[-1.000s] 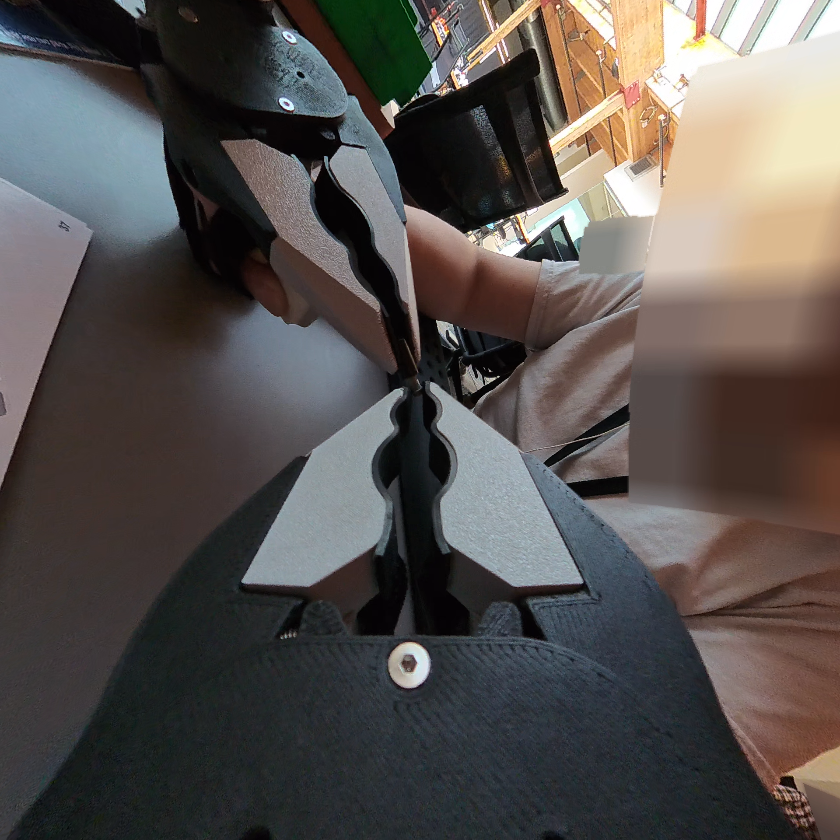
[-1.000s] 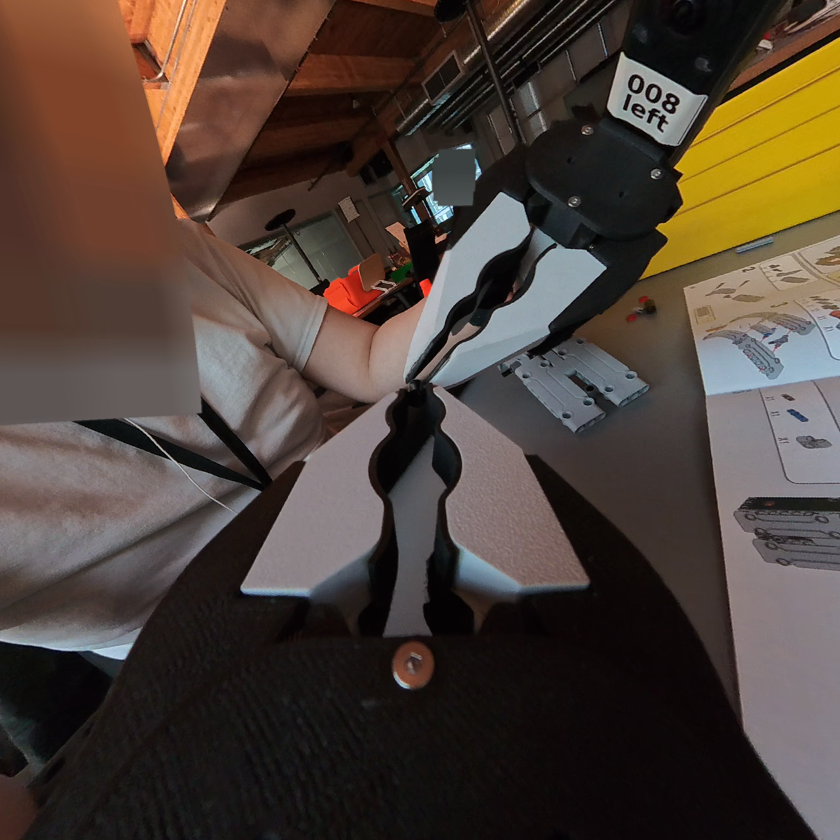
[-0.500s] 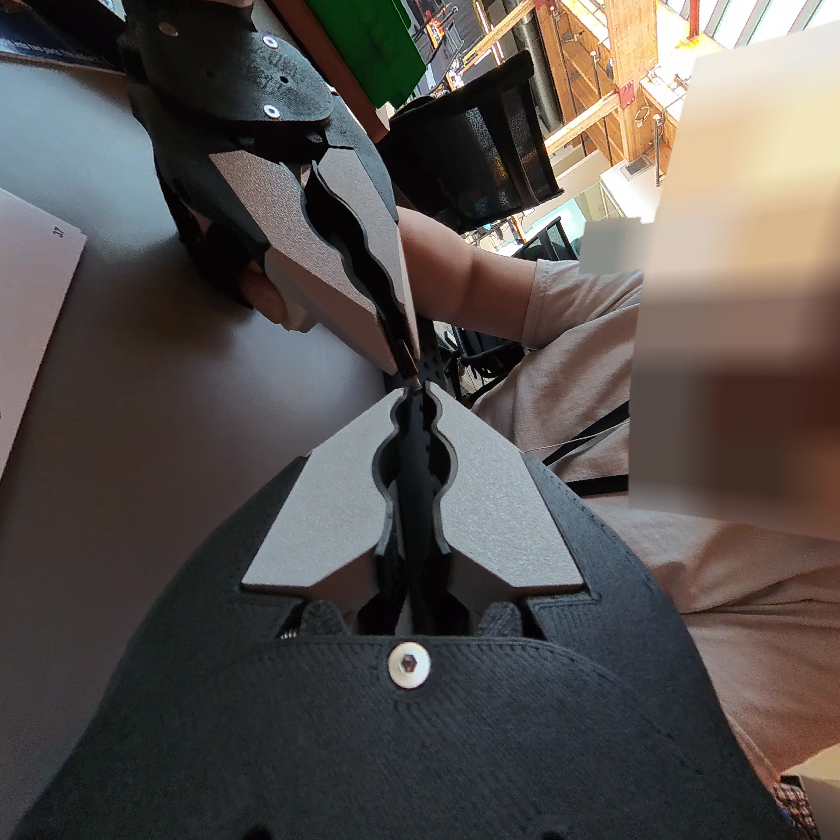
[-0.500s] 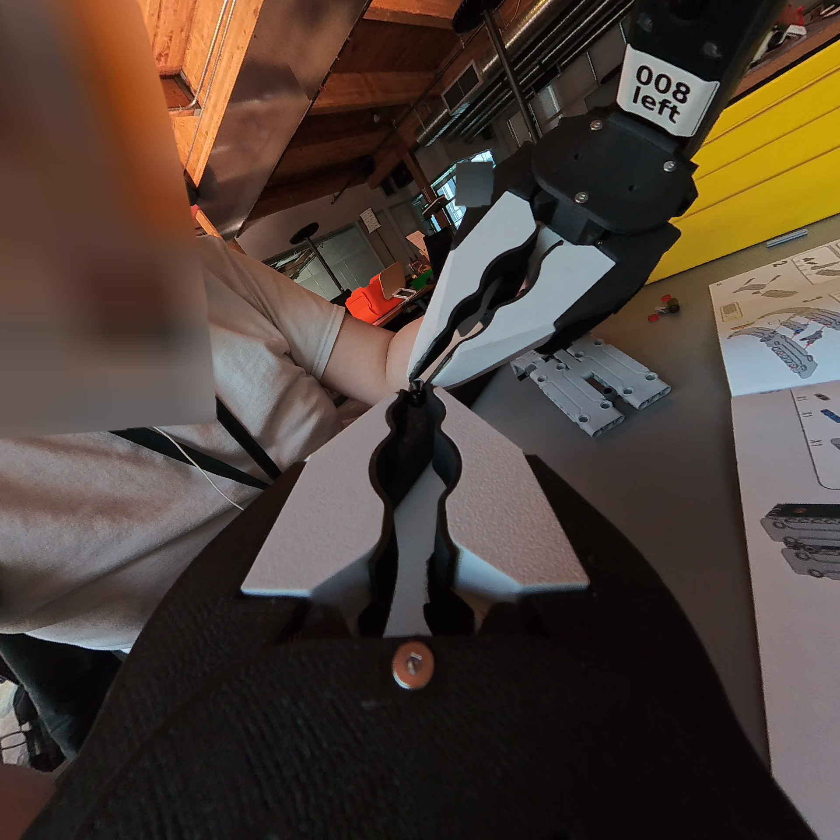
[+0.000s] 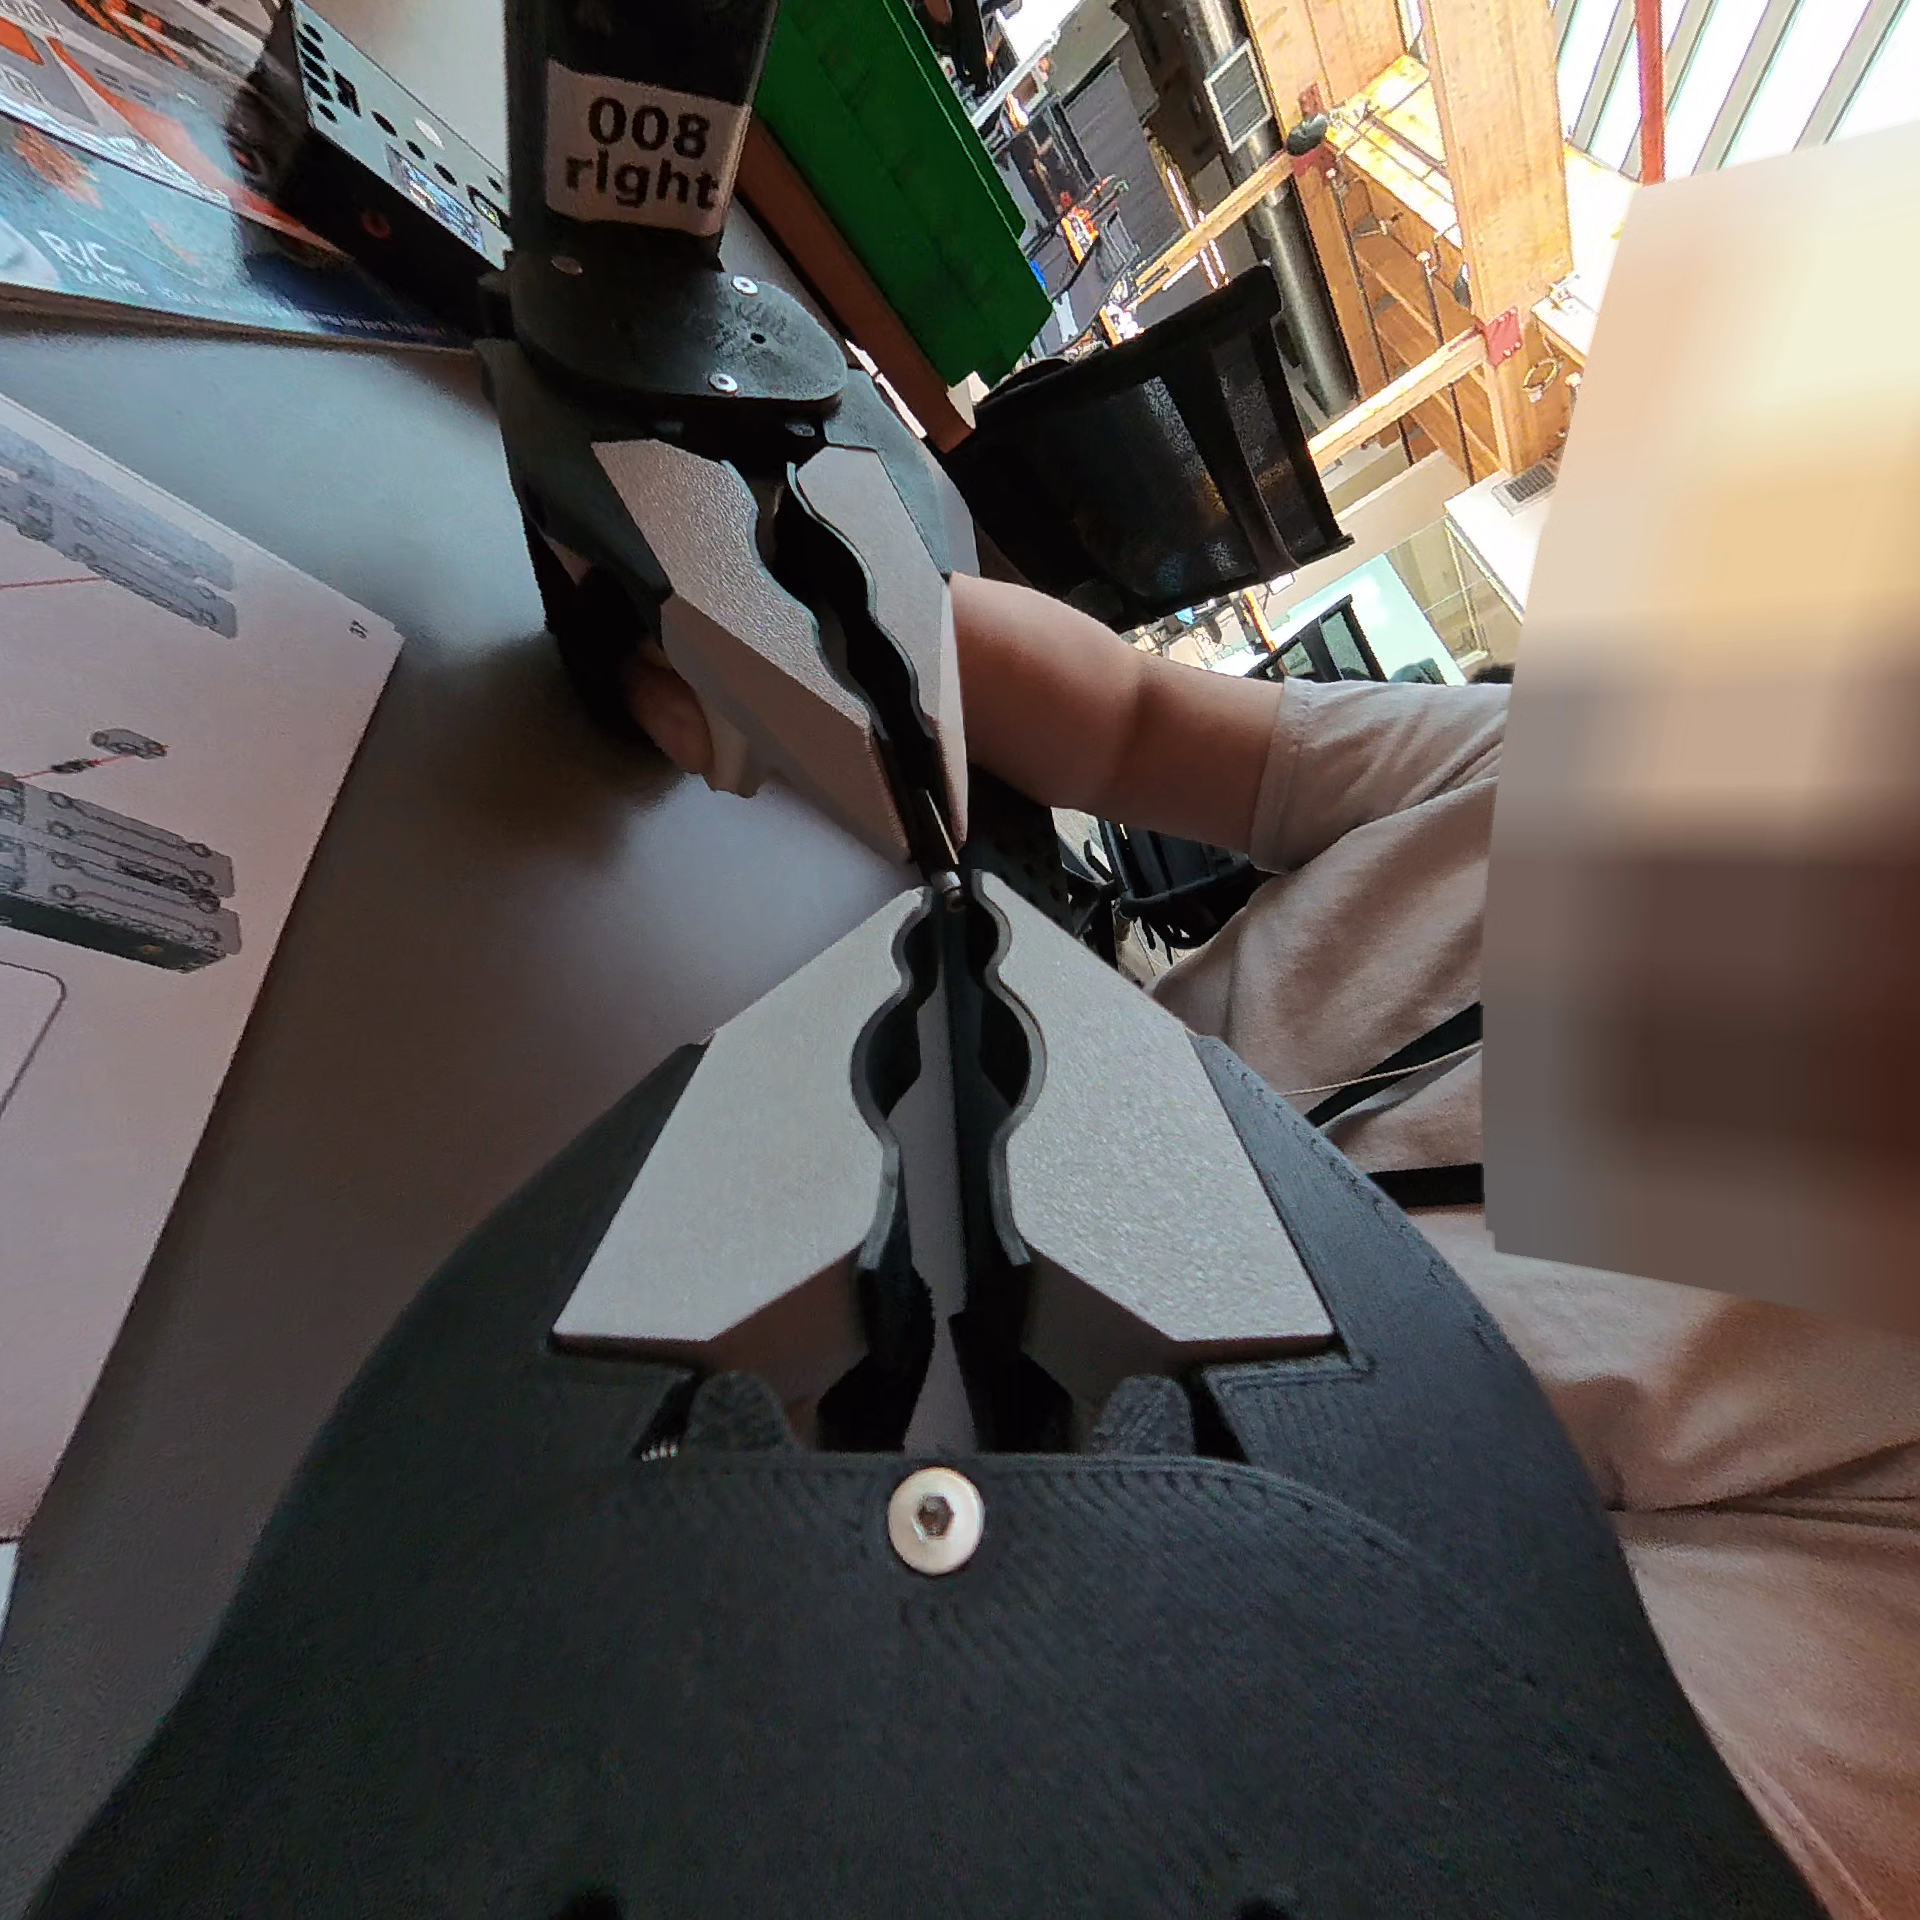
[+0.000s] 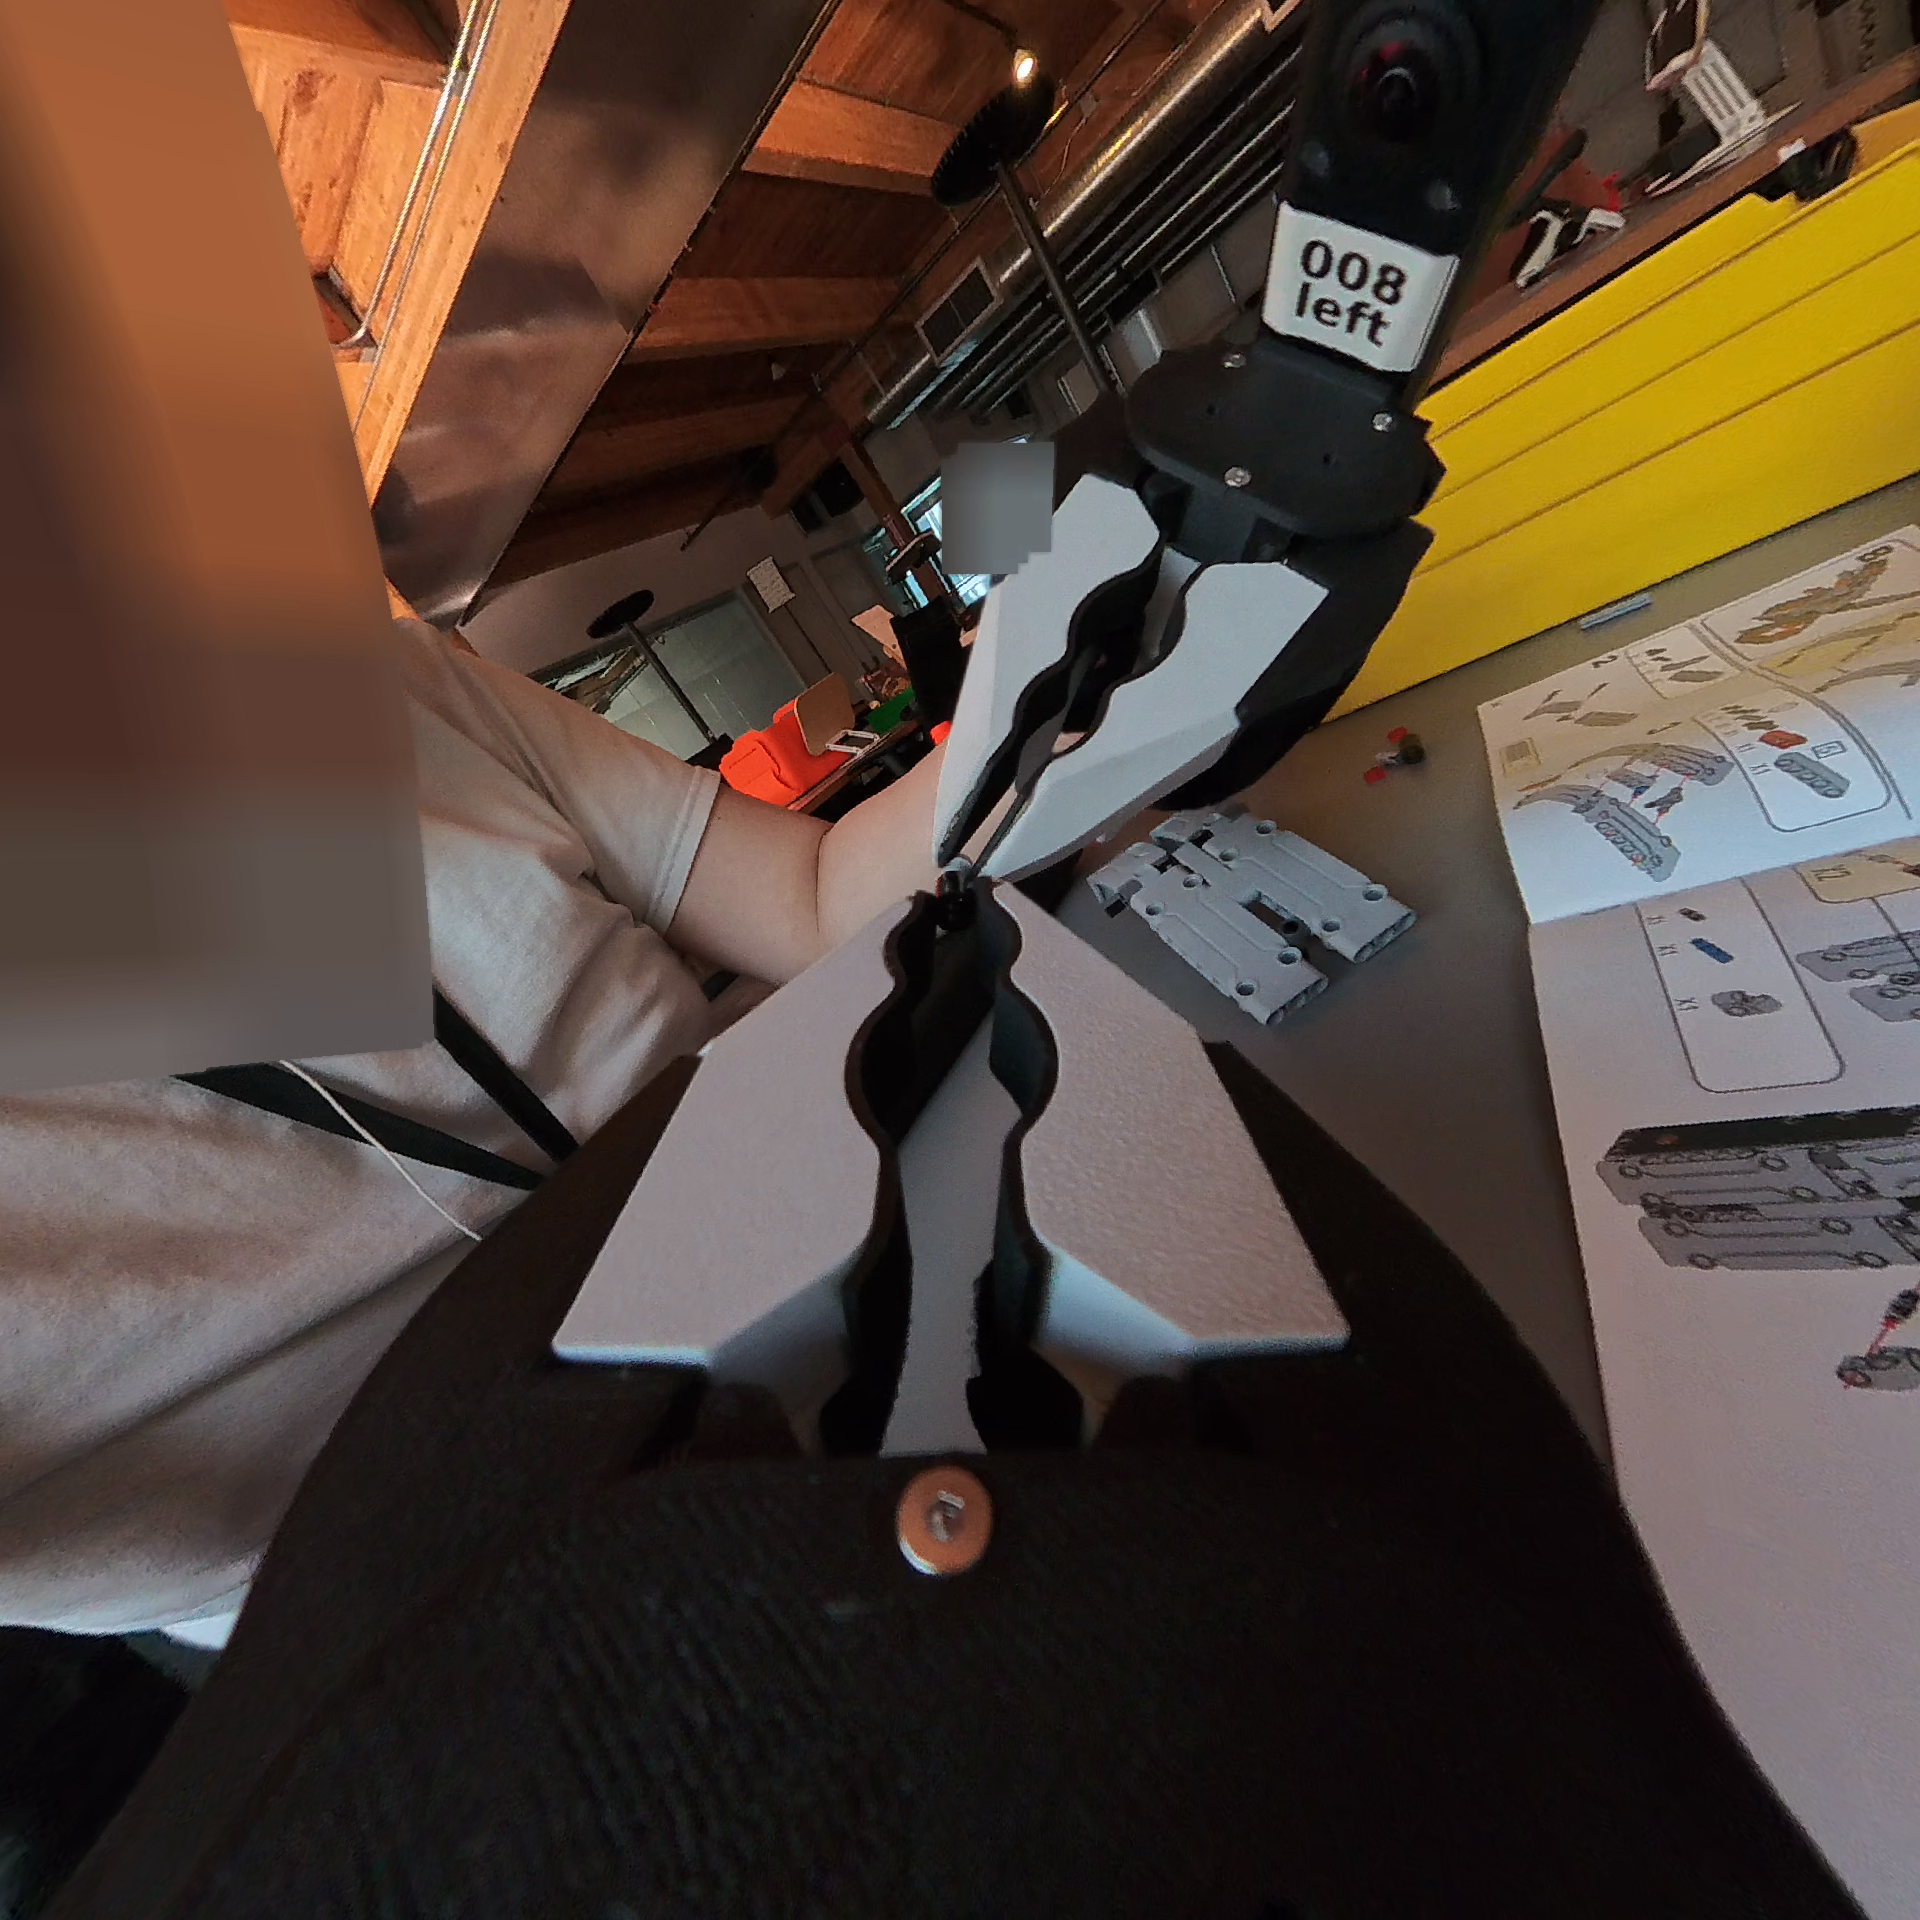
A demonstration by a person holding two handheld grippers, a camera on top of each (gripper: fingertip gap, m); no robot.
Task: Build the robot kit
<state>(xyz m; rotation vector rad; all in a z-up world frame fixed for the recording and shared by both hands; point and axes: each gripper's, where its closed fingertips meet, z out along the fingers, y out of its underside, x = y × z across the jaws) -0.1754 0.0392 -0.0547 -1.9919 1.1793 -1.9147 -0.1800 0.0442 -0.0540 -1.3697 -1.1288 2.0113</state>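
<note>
Nearby, grey beam assembly (image 6: 1252,920), instruction booklet (image 6: 1756,1091), grey table (image 5: 447,935), grippers tip-to-tip.

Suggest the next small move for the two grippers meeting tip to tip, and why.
Probably a short, straight push of the left gripper toward the right gripper. Both are shut, the thin black pin in the left meets the small black piece in the right, and they look almost lined up, not clearly seated.
</note>
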